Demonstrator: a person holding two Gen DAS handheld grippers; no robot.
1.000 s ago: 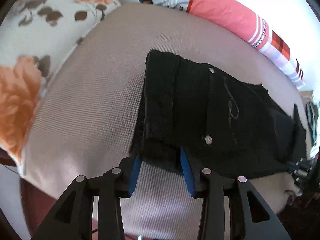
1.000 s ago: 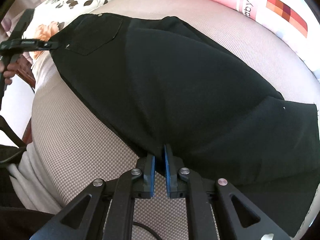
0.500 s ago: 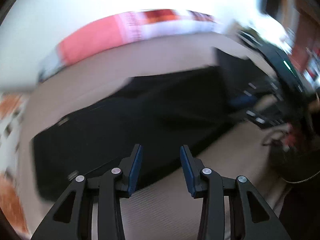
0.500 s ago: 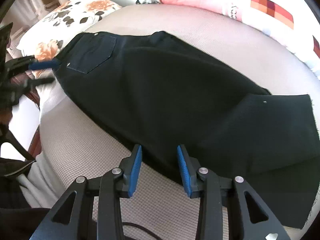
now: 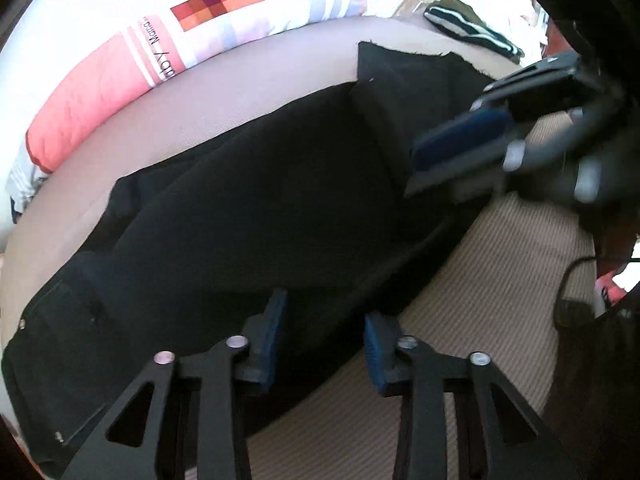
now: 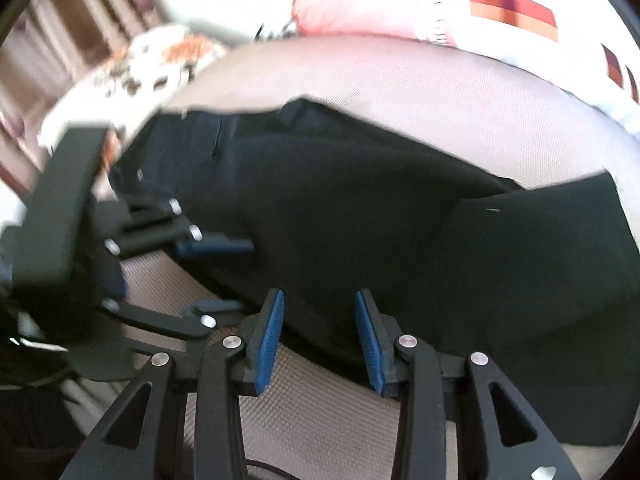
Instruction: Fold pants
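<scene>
Black pants (image 5: pixel 256 216) lie flat on the beige bed, folded lengthwise, waist to the left and leg hems to the right; they also show in the right wrist view (image 6: pixel 400 224). My left gripper (image 5: pixel 325 334) is open and empty at the pants' near edge, around mid-length. My right gripper (image 6: pixel 319 326) is open and empty at the same near edge. The right gripper shows blurred in the left wrist view (image 5: pixel 472 148), over the leg end. The left gripper shows blurred in the right wrist view (image 6: pixel 208 276).
A pink and white striped bolster (image 5: pixel 132 68) lies along the far side of the bed. A floral pillow (image 6: pixel 152 64) sits beyond the waist end. A dark striped garment (image 5: pixel 472 28) lies past the leg hems. A cable (image 5: pixel 572 280) hangs at the right.
Both grippers have let go of the pants and opened. The left gripper swung from the waist end to the near edge at mid-length, close to the right gripper.
</scene>
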